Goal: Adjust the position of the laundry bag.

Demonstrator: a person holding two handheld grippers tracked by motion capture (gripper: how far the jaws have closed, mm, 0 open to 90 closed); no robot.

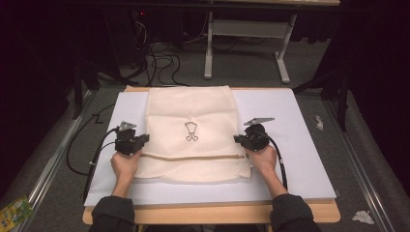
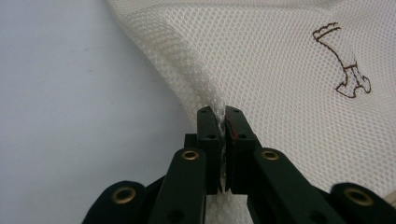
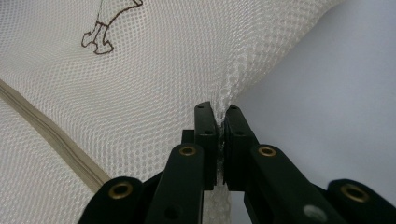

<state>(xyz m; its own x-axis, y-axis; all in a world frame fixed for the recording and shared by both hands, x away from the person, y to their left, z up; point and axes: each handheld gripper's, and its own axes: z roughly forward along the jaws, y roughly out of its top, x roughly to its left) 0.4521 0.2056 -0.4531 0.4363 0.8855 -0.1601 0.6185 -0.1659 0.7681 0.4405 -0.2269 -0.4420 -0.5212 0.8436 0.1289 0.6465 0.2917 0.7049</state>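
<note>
Dim backdrop; mesh bag point(image 1: 192, 133) edges gripper-pinched.

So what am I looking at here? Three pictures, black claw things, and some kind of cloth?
A person sits at a table, holding a hand tool in each hand. The top picture comes from a camera overhead. The other two come from small cameras riding on each tool, looking along its black jaws. On the table lies a cream mesh laundry bag with a zipper across it. The left gripper pinches the bag's left edge, and the right gripper pinches its right edge.
</note>
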